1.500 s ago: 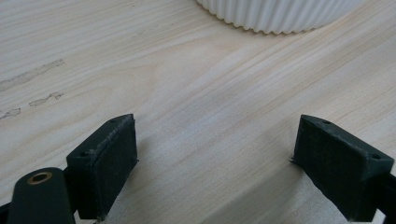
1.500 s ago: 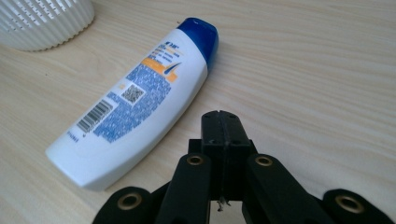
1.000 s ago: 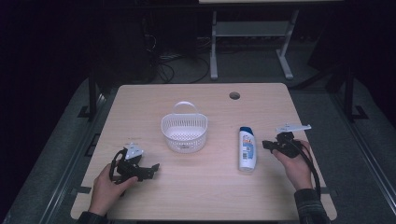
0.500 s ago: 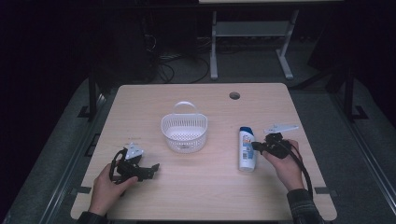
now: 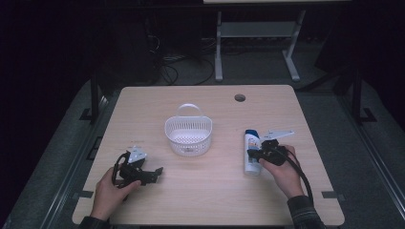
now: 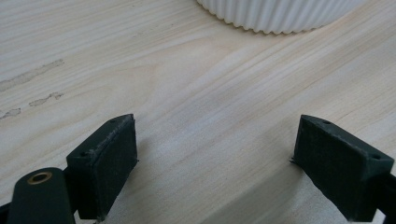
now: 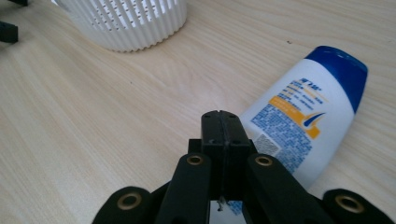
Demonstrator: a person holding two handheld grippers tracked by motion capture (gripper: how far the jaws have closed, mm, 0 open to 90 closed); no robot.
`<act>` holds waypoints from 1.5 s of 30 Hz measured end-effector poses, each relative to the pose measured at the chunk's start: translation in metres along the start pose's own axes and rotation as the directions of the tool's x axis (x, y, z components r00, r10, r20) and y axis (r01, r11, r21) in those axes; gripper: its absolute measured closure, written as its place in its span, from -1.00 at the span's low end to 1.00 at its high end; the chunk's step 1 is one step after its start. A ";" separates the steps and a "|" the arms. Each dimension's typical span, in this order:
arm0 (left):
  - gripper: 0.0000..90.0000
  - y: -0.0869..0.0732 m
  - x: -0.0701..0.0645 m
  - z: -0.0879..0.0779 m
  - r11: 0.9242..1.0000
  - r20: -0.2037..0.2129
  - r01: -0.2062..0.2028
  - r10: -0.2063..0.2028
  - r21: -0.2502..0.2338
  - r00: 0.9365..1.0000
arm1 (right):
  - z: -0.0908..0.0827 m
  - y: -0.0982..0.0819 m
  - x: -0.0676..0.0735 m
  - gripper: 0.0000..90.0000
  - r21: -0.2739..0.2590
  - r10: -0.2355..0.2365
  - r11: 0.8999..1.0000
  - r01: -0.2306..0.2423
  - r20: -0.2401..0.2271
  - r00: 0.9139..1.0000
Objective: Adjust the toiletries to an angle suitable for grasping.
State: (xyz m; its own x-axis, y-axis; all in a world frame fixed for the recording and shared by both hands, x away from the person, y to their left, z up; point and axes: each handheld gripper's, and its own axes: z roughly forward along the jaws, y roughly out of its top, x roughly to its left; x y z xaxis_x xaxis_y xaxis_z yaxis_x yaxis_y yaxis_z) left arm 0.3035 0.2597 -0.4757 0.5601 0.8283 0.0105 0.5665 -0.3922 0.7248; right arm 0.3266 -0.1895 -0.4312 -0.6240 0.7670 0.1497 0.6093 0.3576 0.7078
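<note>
A white bottle [image 5: 251, 151] with a blue cap lies flat on the wooden table [image 5: 205, 200], cap toward the far side; it also shows close up as the bottle [image 7: 308, 114]. My right gripper [image 5: 253, 153] hovers over the bottle's lower half, and in the right gripper view its jaws are pressed together with nothing between them, tips [image 7: 222, 122] above the label. A white slotted basket [image 5: 188, 134] with a raised handle stands at mid-table. My left gripper [image 5: 154, 172] rests at the front left, jaws wide apart over bare wood [image 6: 215, 154].
A round cable hole [image 5: 239, 98] sits near the table's far edge. The basket's ribbed wall [image 6: 280, 14] lies just ahead of the left gripper. Beyond the table stand a dark floor with cables and a metal stand [image 5: 219, 52].
The right hand and gripper have slid leftward from the table's right side until the jaws are over the bottle. The left hand, basket and bottle have stayed put.
</note>
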 end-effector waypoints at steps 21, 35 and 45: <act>-0.72 0.000 0.000 0.000 1.000 -0.001 0.004 -0.004 -0.003 1.000 | 0.018 -0.006 0.017 0.99 0.059 -0.031 0.998 0.034 -0.049 0.998; -0.72 0.000 0.000 0.000 1.000 -0.001 0.004 -0.004 -0.004 1.000 | 0.012 -0.014 0.009 0.99 0.073 -0.013 0.997 0.015 -0.026 1.000; -0.72 0.000 0.000 0.000 1.000 -0.001 0.003 -0.003 -0.004 1.000 | 0.006 -0.020 0.002 0.99 0.079 0.002 0.997 -0.001 -0.010 1.000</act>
State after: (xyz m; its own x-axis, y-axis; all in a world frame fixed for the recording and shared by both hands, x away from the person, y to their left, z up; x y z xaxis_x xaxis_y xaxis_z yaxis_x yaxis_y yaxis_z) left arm 0.3035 0.2594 -0.4759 0.5577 0.8300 0.0085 0.5662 -0.3879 0.7273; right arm 0.3160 -0.1917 -0.4486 -0.6277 0.7624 0.1575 0.6466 0.3980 0.6508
